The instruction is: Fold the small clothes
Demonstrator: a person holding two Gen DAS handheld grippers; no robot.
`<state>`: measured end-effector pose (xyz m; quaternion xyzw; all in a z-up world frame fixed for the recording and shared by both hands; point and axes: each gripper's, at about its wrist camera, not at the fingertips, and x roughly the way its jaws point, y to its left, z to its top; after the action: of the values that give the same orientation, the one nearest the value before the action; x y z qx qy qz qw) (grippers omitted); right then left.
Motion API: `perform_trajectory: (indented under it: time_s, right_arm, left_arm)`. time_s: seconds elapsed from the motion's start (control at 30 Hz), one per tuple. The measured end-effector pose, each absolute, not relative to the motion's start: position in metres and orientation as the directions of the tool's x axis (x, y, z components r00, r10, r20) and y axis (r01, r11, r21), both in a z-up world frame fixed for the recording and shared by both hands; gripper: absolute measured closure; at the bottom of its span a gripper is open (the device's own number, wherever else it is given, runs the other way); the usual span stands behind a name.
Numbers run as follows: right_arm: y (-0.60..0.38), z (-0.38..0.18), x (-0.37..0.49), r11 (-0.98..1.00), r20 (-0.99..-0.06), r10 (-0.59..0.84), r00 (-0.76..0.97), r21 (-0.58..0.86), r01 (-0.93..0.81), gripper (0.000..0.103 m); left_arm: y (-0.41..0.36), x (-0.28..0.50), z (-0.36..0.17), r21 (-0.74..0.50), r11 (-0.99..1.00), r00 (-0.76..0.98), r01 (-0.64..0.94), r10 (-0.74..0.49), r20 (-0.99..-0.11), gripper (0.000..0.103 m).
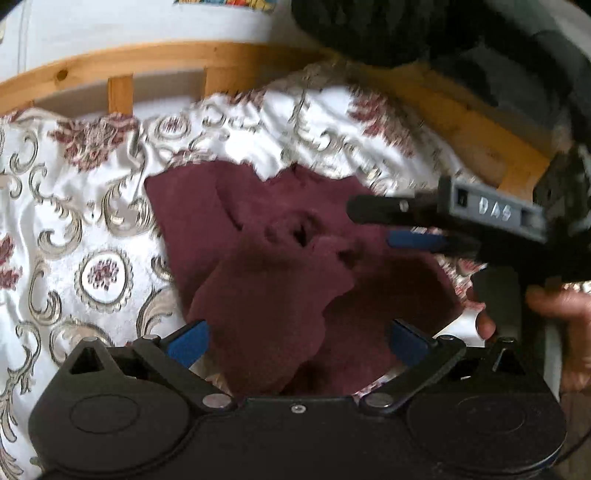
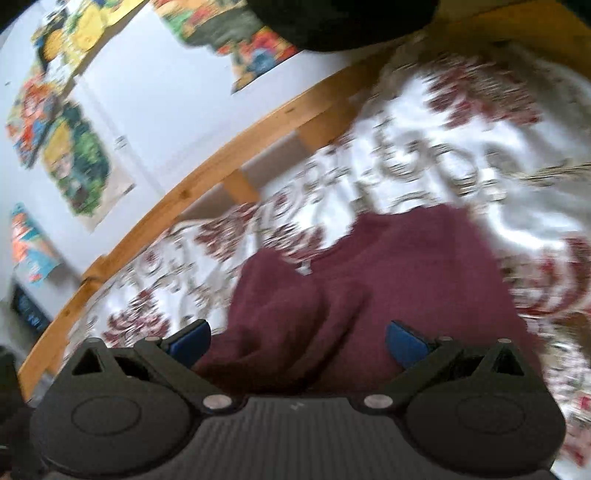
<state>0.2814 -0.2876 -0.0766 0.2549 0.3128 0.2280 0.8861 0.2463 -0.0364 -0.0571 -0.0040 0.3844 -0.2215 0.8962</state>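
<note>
A small maroon garment (image 1: 266,266) lies rumpled on a white bedspread with gold and red flowers (image 1: 85,206). My left gripper (image 1: 299,341) is open just above the garment's near edge, blue pads wide apart. The right gripper (image 1: 391,225) shows in the left wrist view at the right, its fingers over the garment's right part, a hand (image 1: 554,314) on its handle. In the right wrist view, blurred by motion, the right gripper (image 2: 299,341) is open over the maroon garment (image 2: 369,288), nothing between its pads.
A wooden bed rail (image 1: 147,62) runs along the far edge of the bedspread, also in the right wrist view (image 2: 207,173). Behind it is a white wall with colourful posters (image 2: 74,162). A dark object (image 1: 388,26) hangs at the top.
</note>
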Motion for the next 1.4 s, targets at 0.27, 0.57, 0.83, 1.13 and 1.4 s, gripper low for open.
perform_trajectory:
  time_s: [0.27, 0.57, 0.83, 1.13, 1.4]
  right_arm:
    - [-0.277, -0.103, 0.333, 0.613, -0.429, 0.681, 0.593, 0.777, -0.142, 0.0]
    - [-0.261, -0.108, 0.34, 0.728, -0.527, 0.615, 0.587, 0.665, -0.166, 0.008]
    - [-0.271, -0.099, 0.334, 0.737, -0.499, 0.582, 0.642, 0.658, -0.156, 0.04]
    - [-0.279, -0.079, 0.322, 0.783, -0.472, 0.534, 0.702, 0.589, -0.2, 0.087]
    - [-0.284, -0.069, 0.314, 0.823, -0.489, 0.477, 0.73, 0.541, -0.175, 0.093]
  left_arm:
    - [-0.034, 0.256, -0.061, -0.246, 0.914, 0.566, 0.322, -0.394, -0.724, 0.001]
    - [-0.045, 0.246, -0.05, -0.099, 0.92, 0.657, 0.378, -0.342, -0.672, 0.014]
    - [-0.053, 0.237, -0.05, -0.03, 0.903, 0.673, 0.428, -0.34, -0.656, 0.046]
    - [-0.07, 0.219, -0.051, 0.039, 0.832, 0.665, 0.553, -0.413, -0.622, 0.049]
    - [-0.09, 0.205, -0.055, 0.124, 0.781, 0.663, 0.612, -0.422, -0.618, 0.049]
